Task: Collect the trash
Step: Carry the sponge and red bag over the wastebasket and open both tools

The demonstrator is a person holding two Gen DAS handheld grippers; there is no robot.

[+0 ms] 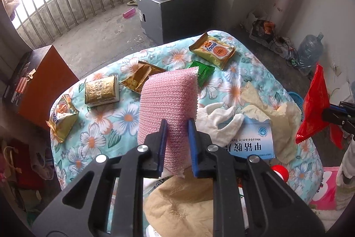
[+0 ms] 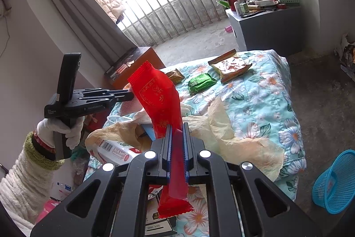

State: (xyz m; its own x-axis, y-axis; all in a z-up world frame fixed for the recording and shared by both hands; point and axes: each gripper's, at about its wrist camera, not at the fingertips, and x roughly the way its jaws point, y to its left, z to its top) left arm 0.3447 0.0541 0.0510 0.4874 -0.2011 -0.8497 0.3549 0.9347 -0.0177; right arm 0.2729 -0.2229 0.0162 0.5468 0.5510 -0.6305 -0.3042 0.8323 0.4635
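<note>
Holding a piece of rubbish in each tool, you are mid-way through the pick-up stage of the collecting. Your left gripper has its blue pads pinched on the lower end of a pink bubble-wrap pouch, which stands up above the flowered quilt. Your right gripper is squeezed tight on a red wrapper, the foil running between the fingers so that one end rises ahead of them and the other hangs below. Both pieces are lifted clear of the bed, so the carrying step looks to be the one in hand. A blue mesh basket sits on the floor just off the bed's corner, on your right side; whether that is the intended bin is only my guess, but it seems the likeliest place. Reaching it calls for swinging the right tool outward and down past the quilt's edge before you let the fingers part, then bringing the left across without the two tools knocking together. Plenty still waits on the quilt: a gold Enaak packet, a green packet, a crumpled gold wrapper, two more gold packs near the far-left edge, and a tan plastic bag spread over the near side. A white glove and a medicine box lie beside the bag; I cannot tell if those count as trash.
</note>
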